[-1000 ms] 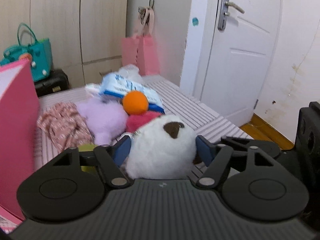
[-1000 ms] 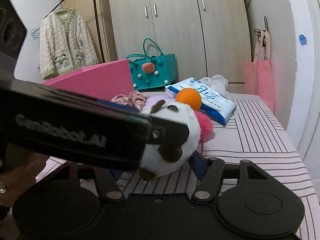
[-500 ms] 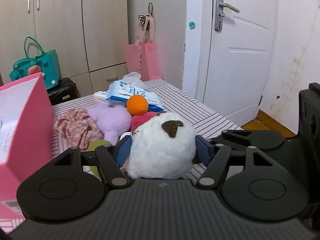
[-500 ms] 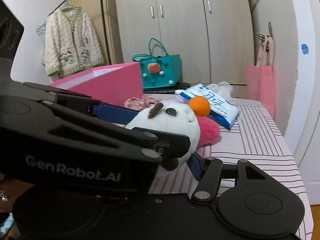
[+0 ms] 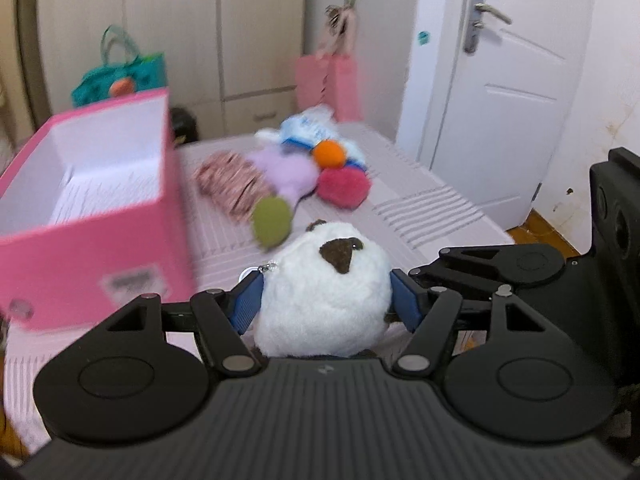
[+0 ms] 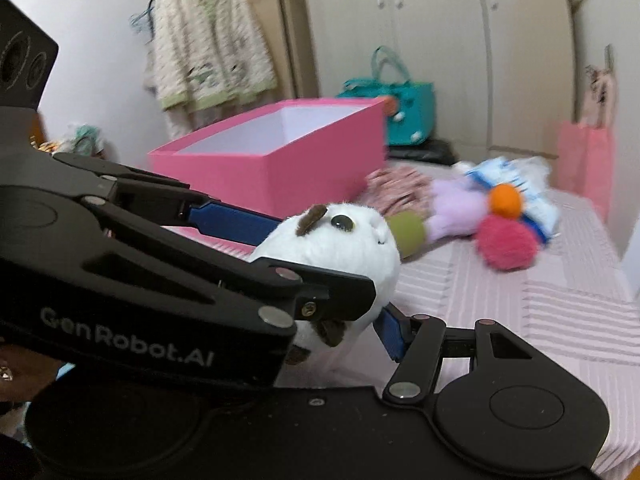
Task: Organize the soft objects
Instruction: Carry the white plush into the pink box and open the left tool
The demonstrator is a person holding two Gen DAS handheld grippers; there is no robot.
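A white plush toy (image 5: pixel 324 292) with brown ears hangs above the striped table, held from two sides. My left gripper (image 5: pixel 326 300) is shut on it, blue pads pressing its flanks. In the right wrist view the left gripper (image 6: pixel 300 256) crosses the front. My right gripper (image 6: pixel 332 324) grips the same plush toy (image 6: pixel 340 240); its right blue pad touches the toy, its left finger is hidden. An open pink box (image 5: pixel 100 216) with a white inside stands to the left. Behind lie a pink pompom (image 5: pixel 344 188), an orange ball (image 5: pixel 328 153), a lilac plush (image 5: pixel 284 172), an olive ball (image 5: pixel 272 220) and a floral cloth (image 5: pixel 228 184).
A blue-and-white soft pack (image 5: pixel 308 132) lies at the far end of the table (image 5: pixel 432 208). A teal bag (image 6: pixel 400 116) and a pink paper bag (image 6: pixel 584 160) stand by the wardrobe. A cardigan (image 6: pixel 208 60) hangs on a rack. The white door (image 5: pixel 500 100) is right.
Both grippers have risen with the white plush toy and swung left toward the pink box. The box's open top has come into view and the pile of soft things looks farther off.
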